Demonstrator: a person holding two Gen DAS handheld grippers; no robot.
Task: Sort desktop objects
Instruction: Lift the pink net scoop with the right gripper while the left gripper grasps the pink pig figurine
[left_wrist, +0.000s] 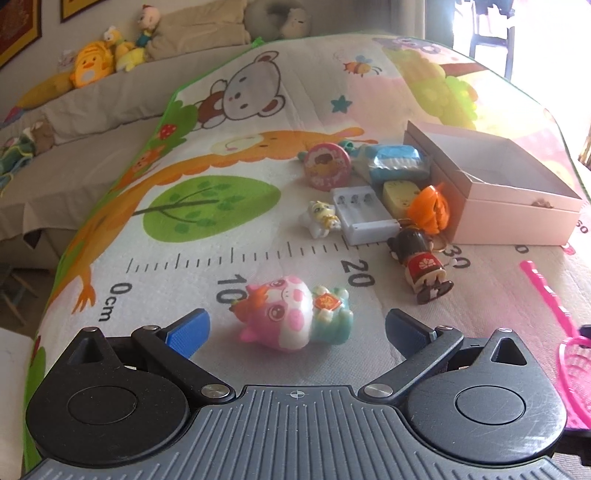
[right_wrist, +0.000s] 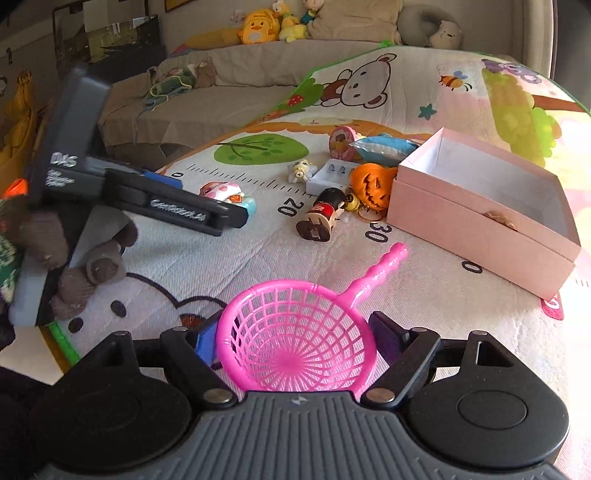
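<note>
Left wrist view: the left gripper (left_wrist: 295, 326) hangs over the cartoon play mat (left_wrist: 229, 236) with its jaws spread wide, and the pink-and-white cat figurine (left_wrist: 291, 314) lies on its side between the blue pads (left_wrist: 188, 332), touching neither. Farther off and to the right sits a cluster: a small white figurine (left_wrist: 320, 218), a white battery charger (left_wrist: 360, 214), a round pink badge (left_wrist: 327, 166), a blue-and-white packet (left_wrist: 397, 162), a yellow item (left_wrist: 400, 197), an orange pumpkin toy (left_wrist: 430, 208) and a black-haired doll in red (left_wrist: 423, 264) lying flat. Just right of them stands the open pink box (left_wrist: 517, 218).

In the right wrist view the right gripper (right_wrist: 295, 343) has its jaws released, with the bowl of the pink plastic net scoop (right_wrist: 295, 339) lying between them; the left pad (right_wrist: 207, 341) is just beside the rim, and I cannot tell whether they touch. The scoop's handle points far-right toward the box. A hand in a brown knit glove (right_wrist: 85, 273) holds the left gripper at the left edge
</note>
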